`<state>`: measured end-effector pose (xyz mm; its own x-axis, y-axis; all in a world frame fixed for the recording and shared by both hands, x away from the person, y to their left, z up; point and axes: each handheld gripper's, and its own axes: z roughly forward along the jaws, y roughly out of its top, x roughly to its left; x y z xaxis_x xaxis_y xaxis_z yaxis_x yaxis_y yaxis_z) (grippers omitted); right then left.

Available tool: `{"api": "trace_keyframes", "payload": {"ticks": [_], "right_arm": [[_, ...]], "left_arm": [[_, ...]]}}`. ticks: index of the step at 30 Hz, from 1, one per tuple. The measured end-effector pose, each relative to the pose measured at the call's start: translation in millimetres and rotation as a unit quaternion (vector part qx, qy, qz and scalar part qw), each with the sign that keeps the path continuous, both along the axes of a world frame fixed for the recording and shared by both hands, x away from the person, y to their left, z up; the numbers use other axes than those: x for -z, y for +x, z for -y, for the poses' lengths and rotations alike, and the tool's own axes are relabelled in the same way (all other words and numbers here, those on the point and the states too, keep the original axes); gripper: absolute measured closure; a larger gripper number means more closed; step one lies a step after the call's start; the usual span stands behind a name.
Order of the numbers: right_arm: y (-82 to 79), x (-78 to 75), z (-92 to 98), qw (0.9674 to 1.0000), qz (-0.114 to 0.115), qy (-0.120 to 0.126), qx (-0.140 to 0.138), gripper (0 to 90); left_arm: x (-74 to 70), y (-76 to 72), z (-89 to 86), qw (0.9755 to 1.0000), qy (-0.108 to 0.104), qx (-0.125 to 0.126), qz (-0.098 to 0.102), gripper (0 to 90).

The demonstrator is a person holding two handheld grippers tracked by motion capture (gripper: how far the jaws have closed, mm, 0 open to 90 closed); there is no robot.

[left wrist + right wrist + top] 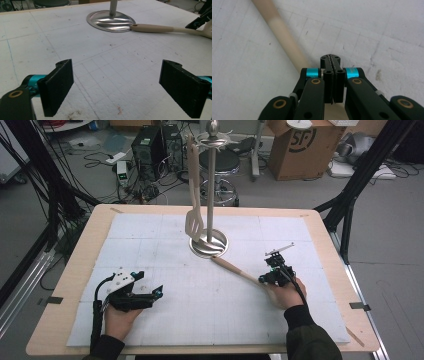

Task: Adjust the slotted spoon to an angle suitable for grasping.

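A pale wooden utensil (235,267) lies on the white mat, its holed handle end touching the steel base (209,244) of a utensil stand. My right gripper (265,272) sits over the utensil's near end with its jaws shut. In the right gripper view the handle (282,32) runs under the shut gripper (331,58); nothing shows between the pads. A slotted spatula (194,222) hangs from the stand. My left gripper (159,293) rests low at the mat's left, open. Between its open jaws (116,85) lies bare mat, with the utensil (155,28) and the right gripper (200,20) beyond.
The white gridded mat (150,250) covers most of the wooden table (80,255). The stand's pole (210,185) rises at the mat's far middle. Beyond the table stand a stool (220,165), a cardboard box (305,145), computer cases and loose cables; black frame legs (350,195) flank the right side.
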<state>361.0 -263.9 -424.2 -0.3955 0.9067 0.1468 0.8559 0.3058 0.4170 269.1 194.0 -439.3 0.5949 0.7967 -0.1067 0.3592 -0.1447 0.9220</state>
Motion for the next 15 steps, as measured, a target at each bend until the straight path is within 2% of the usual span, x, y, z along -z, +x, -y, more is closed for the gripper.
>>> {"api": "trace_keyframes", "payload": {"ticks": [9,13,15], "right_arm": [[-7.8,-0.9,-4.5,0.9995,-0.024,0.012,-0.015,90.0],[-7.9,-1.4,-6.7,0.9996,-0.020,0.006,-0.017,90.0],[-7.1,-3.5,-6.9,0.9997,-0.001,0.007,-0.021,90.0]], "left_arm": [[0.3,0.3,0.7,1.0000,0.001,0.002,-0.001,12.8],[0.2,0.2,1.1,1.0000,0.002,0.002,0.000,12.8],[0.3,0.4,0.8,1.0000,0.001,0.003,-0.001,12.9]]}}
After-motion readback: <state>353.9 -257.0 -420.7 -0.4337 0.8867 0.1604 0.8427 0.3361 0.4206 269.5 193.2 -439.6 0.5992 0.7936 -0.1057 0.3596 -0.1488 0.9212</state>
